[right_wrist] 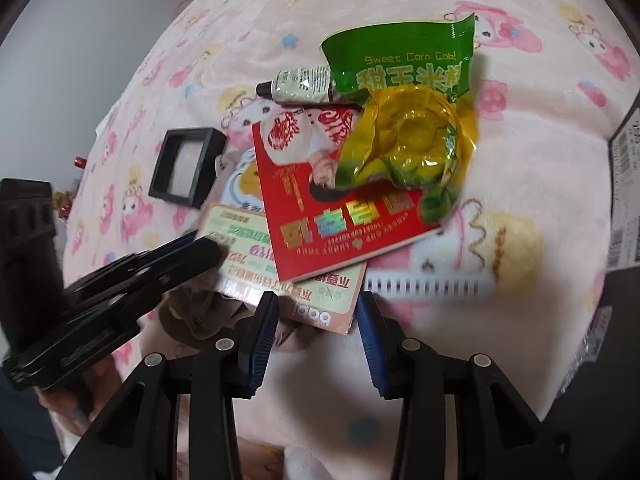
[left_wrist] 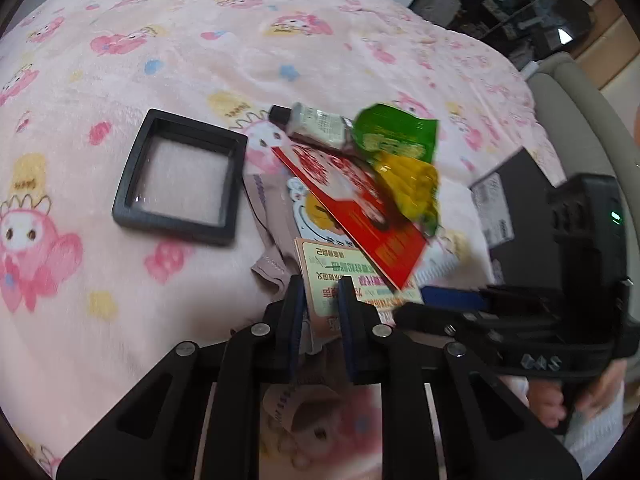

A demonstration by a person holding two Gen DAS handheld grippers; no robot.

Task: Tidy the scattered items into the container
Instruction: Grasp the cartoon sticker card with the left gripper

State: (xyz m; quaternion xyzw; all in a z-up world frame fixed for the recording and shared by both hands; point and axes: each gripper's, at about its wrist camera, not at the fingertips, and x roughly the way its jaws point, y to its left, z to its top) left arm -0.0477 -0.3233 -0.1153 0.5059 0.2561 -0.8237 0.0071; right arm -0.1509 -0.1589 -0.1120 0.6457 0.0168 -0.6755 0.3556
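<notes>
Apparently, left gripper (left_wrist: 320,296) clamps pink card (left_wrist: 340,284).

Snack bag (right_wrist: 404,120) atop red booklet (right_wrist: 320,216), tube (right_wrist: 300,85) beside.

green snack bag (right_wrist: 400,60) — "Sweet Corn Cob!"

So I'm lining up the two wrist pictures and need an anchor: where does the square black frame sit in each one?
Left wrist view: the square black frame lies left of centre on the pink blanket, left of the pile.
Right wrist view: the frame is smaller, at middle left, beyond the left gripper.
Shared landmark: the red card under the green and yellow corn packet.
</notes>
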